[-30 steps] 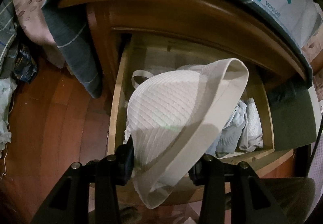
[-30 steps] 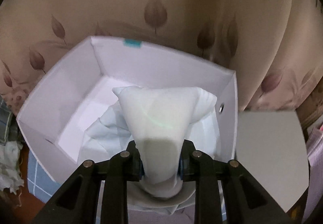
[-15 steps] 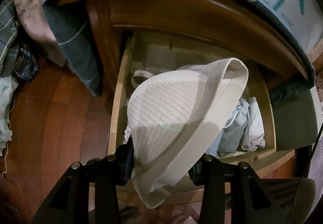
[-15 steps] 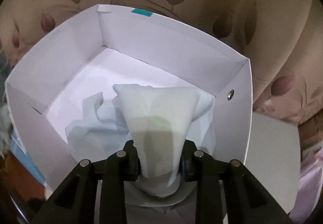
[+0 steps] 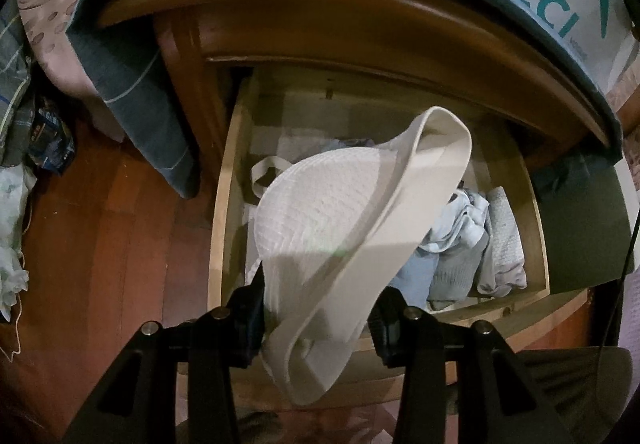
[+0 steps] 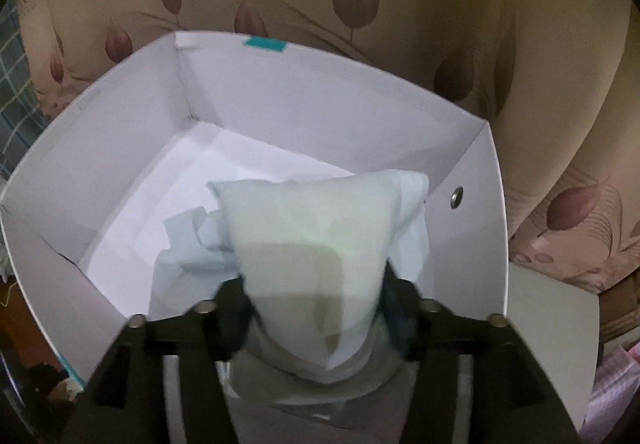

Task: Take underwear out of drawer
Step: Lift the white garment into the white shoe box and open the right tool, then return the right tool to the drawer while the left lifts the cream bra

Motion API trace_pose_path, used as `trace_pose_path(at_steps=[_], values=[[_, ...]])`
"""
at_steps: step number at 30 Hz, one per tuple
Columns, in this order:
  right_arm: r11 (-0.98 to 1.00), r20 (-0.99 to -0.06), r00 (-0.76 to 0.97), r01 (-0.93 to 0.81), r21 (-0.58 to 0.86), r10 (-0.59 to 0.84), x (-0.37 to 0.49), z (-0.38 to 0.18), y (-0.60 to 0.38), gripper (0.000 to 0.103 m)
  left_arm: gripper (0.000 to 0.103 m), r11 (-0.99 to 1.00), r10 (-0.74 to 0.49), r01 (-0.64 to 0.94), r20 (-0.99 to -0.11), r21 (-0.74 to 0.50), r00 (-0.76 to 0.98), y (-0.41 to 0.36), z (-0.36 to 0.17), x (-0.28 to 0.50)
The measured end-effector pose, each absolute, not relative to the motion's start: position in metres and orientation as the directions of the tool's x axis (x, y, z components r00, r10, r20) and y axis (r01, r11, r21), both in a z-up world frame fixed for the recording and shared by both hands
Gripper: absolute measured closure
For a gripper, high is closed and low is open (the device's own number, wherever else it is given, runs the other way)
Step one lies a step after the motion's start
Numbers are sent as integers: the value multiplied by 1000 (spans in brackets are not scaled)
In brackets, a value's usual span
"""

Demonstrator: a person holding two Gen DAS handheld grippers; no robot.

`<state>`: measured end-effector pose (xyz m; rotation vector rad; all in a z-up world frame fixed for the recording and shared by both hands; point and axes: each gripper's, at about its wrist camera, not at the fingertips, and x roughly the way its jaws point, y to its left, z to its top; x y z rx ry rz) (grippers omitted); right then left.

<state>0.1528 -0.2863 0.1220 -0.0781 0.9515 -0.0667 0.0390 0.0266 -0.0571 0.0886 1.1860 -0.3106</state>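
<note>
In the left wrist view my left gripper (image 5: pixel 318 318) is shut on white ribbed underwear (image 5: pixel 332 211) with a wide waistband, held up above the open wooden drawer (image 5: pixel 222 203). More folded pale blue and white underwear (image 5: pixel 468 248) lies in the drawer's right half. In the right wrist view my right gripper (image 6: pixel 316 308) is shut on pale white underwear (image 6: pixel 308 240), held over the inside of a white cardboard box (image 6: pixel 280 91). A light blue garment (image 6: pixel 188 248) lies on the box floor under it.
A blue-grey cloth (image 5: pixel 132 71) drapes over the cabinet top and left side. Red-brown wooden floor (image 5: pixel 100 244) lies left of the drawer, with clutter at the far left. The box sits on a leaf-patterned bedsheet (image 6: pixel 360 3); a white panel (image 6: pixel 552 324) lies at its right.
My right gripper has carried its underwear lower and closer into the box. My left gripper has lifted slightly back from the drawer, still holding the white underwear.
</note>
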Motion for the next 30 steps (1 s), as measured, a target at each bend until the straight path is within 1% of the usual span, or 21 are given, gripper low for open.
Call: trace_pose_path(at_steps=[1,2,3,5,10,12,17,19,21,24,26,30], values=[[994,-806,583,25,-104,-99,153,124,-284,36,60,953,-190,288,-921,-91,339,26,-57,38],[992,-800,589,37,-118,-116,152,125,-283,29,60,954,-186,289,-922,-85,341,25,-58,38],[993,-792,599,40,-112,-114,151,129,-281,25,60,954,-183,289,-922,-83,342,25,-58,38],[995,-778,620,49,-88,-99,147,139,-281,20,60,953,-182,291,-922,-80,341,24,-59,38],[994,-717,691,103,-33,-95,125,172,-284,18,60,955,-185,284,-923,-87,337,25,-60,39],[995,-688,721,104,-1,-76,109,183,-283,15,60,956,-184,282,-922,-86,340,25,-60,39],[991,-639,768,112,74,-39,52,187,-276,14,60,953,-175,296,-918,-66,356,24,-59,35],[991,-633,773,116,63,-51,26,177,-270,12,60,952,-178,299,-917,-69,356,24,-59,34],[991,-634,770,126,38,-74,5,160,-260,8,60,953,-174,297,-916,-64,362,26,-57,34],[991,-652,750,131,-24,-116,-24,126,-245,8,60,953,-163,299,-912,-47,375,25,-56,34],[991,-683,722,129,-23,-110,-35,99,-241,8,60,951,-158,307,-909,-35,386,24,-54,32],[990,-781,620,138,15,-74,-37,37,-233,8,60,949,-154,316,-901,-20,405,22,-49,28]])
